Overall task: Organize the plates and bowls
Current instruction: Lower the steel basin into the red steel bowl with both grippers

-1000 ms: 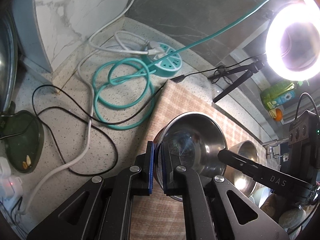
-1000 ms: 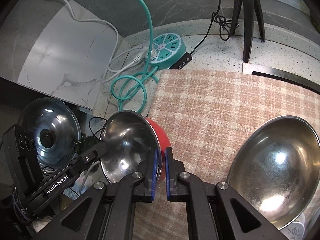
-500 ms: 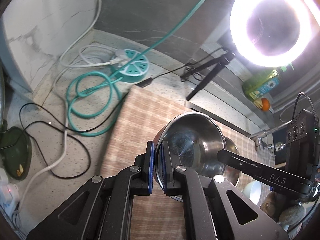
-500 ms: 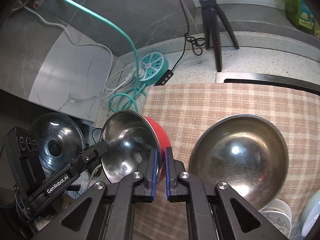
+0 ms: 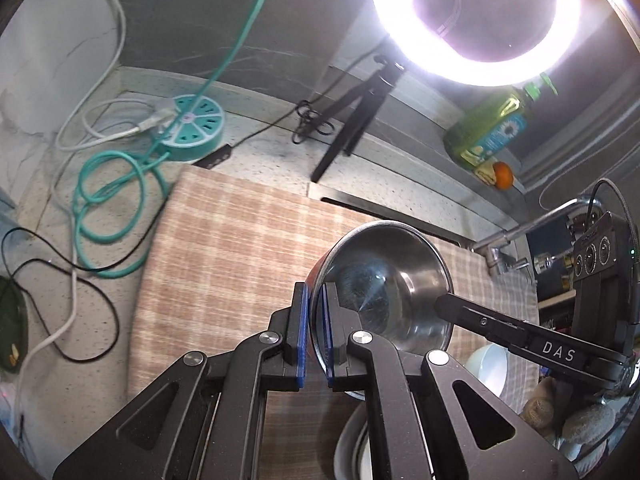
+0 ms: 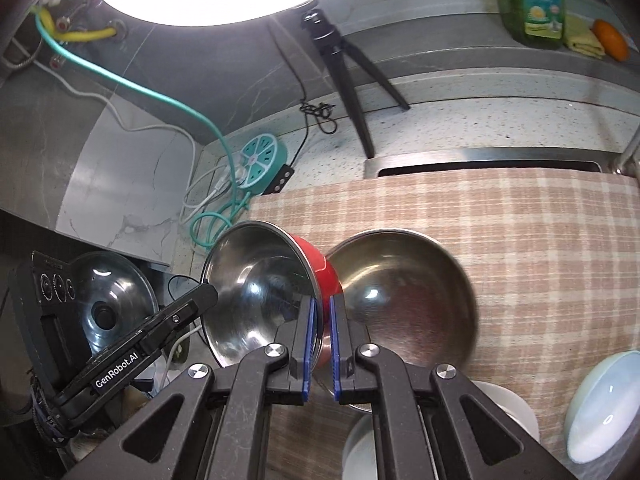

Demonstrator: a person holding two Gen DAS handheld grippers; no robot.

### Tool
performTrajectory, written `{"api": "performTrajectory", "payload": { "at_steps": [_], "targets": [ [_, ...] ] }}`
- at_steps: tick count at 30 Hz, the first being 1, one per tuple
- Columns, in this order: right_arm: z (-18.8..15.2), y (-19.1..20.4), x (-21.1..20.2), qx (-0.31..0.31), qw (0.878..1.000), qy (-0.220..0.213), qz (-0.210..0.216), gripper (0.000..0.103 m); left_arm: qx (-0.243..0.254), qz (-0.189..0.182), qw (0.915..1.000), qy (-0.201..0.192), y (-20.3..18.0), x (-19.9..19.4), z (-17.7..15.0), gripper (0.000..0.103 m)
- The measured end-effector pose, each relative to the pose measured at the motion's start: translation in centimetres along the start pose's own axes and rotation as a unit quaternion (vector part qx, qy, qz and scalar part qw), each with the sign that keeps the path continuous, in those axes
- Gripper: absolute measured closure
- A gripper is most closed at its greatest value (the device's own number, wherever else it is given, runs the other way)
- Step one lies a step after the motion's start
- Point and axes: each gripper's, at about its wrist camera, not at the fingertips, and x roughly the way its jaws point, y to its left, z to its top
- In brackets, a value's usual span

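Steel bowl (image 6: 260,292) with a red outside hangs tilted above the checked cloth (image 6: 520,248) that covers the counter (image 5: 80,320), near the cloth's left edge. Both grippers pinch its rim from opposite sides. The right gripper (image 6: 321,344) has its blue-padded fingers (image 6: 306,344) clamped together on the rim, one inside the bowl and one against the red wall. The left gripper (image 5: 314,336) does the same on the far rim, its fingers (image 5: 301,336) closed on the thin steel edge. Just beside the held bowl, a second steel bowl (image 6: 408,300) rests on the cloth, its rim partly behind the red wall. A pale blue bowl (image 6: 604,404) and a white bowl (image 6: 508,412) lie at the cloth's near edge.
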Motion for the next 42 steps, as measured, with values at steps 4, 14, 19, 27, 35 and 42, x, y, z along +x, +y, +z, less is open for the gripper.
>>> {"api": "performTrajectory", "payload": {
  "at_steps": [4, 14, 19, 27, 35, 42],
  "targets": [
    [-0.1, -1.9, -0.7, 0.012, 1.0, -0.004, -0.008, 0.096, 0.012, -0.006, 0.9998, 0.015, -1.7, 1.5, -0.3, 0.098],
    [-0.6, -5.2, 0.3, 0.031, 0.999, 0.012, -0.022, 0.096, 0.025, 0.001, 0.999, 0.036, -3.5, 3.9, -0.8, 0.098],
    [-0.7, -5.8, 1.4, 0.032, 0.999, 0.024, -0.031, 0.096, 0.032, 0.008, 0.9985, 0.043, -3.8, 4.8, -0.9, 0.098],
    [-0.7, -6.8, 2.4, 0.034, 0.998, 0.037, -0.041, 0.096, 0.036, 0.017, 0.9976, 0.058, -3.9, 6.4, -1.2, 0.098],
    [-0.6, -7.0, 3.0, 0.029, 0.997, 0.042, -0.049, 0.096, 0.041, 0.024, 0.9965, 0.068, -3.8, 7.2, -1.4, 0.098],
    [-0.4, -6.6, 3.5, 0.015, 0.997, 0.044, -0.064, 0.096, 0.05, 0.036, 0.9949, 0.08, -3.7, 7.9, -1.7, 0.098]
  ]
}}
